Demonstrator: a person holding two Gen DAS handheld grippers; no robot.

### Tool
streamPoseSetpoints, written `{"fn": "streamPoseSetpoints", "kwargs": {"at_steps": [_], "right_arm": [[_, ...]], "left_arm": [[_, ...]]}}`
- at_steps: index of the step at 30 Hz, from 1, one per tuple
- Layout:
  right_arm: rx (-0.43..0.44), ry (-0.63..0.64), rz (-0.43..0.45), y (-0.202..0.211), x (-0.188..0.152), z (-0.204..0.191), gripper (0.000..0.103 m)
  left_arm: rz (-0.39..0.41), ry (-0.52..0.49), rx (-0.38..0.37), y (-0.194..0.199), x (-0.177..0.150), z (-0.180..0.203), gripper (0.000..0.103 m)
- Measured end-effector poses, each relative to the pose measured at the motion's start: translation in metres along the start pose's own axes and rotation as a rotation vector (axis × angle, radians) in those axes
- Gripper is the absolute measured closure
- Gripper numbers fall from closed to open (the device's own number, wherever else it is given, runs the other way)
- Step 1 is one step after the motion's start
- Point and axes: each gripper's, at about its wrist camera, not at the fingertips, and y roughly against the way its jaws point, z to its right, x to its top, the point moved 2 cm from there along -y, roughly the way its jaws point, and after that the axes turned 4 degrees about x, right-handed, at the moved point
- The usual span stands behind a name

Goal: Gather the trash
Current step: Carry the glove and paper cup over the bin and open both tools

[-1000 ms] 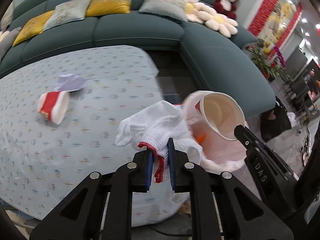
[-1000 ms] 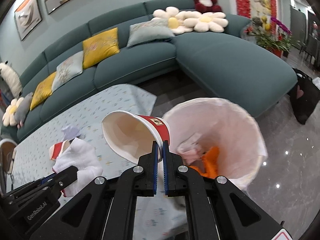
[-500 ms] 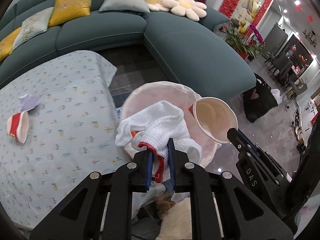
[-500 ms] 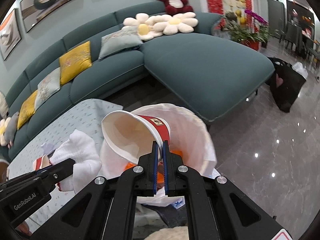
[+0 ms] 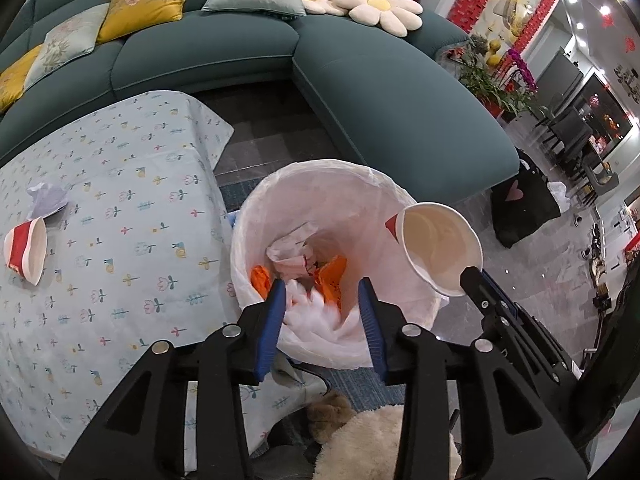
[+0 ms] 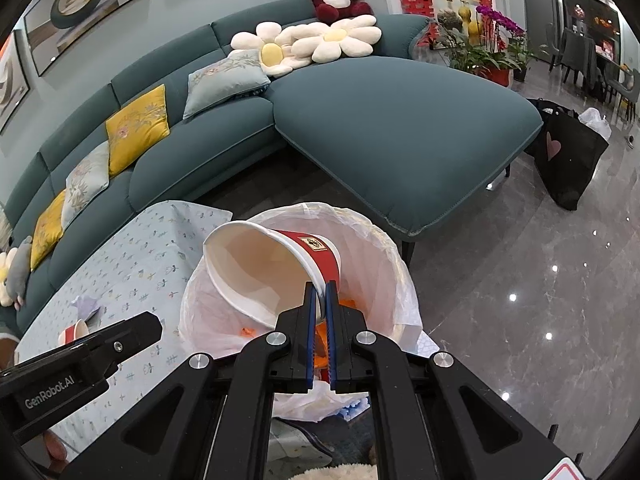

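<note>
The white cloth (image 5: 316,316) was blurred between the left gripper (image 5: 322,312)'s fingers, dropping into the lined bin (image 5: 256,208): those fingers had just been opening and stood apart, off it. The right gripper (image 6: 320,312) was clamped on the red paper cup (image 6: 272,264)'s rim, tilted over the bin. Risk: released off-centre, the cup could clip the rim and roll onto the floor. Another cup (image 5: 25,250) waited on the surface (image 5: 120,280).

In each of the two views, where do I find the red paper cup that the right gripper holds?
Left wrist: the red paper cup is right of centre, mouth toward the camera, over the bin's right rim.
Right wrist: the cup is at centre, rim pinched above the right gripper.
Shared landmark: the white-lined bin.
</note>
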Motion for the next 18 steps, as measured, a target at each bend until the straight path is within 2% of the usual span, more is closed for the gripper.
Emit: {"fn": "streamPoseSetpoints", "kwargs": {"at_steps": [6, 9, 12, 15, 18], "right_arm": [[0.011, 0.015, -0.007, -0.005, -0.002, -0.008, 0.097], [0.016, 0.022, -0.003, -0.005, -0.004, -0.014, 0.089], [0.022, 0.030, 0.001, -0.003, -0.004, -0.020, 0.078], [0.027, 0.050, 0.008, 0.001, -0.005, -0.029, 0.075], [0.035, 0.064, 0.009, 0.004, -0.005, -0.037, 0.075]], "left_arm": [[0.011, 0.018, 0.028, 0.002, -0.003, -0.012, 0.061], [0.016, 0.025, 0.040, 0.004, -0.005, -0.019, 0.059], [0.025, 0.041, 0.053, 0.007, -0.007, -0.025, 0.052], [0.041, 0.053, 0.076, 0.011, -0.008, -0.030, 0.047], [0.044, 0.066, 0.080, 0.016, -0.008, -0.036, 0.047]]}}
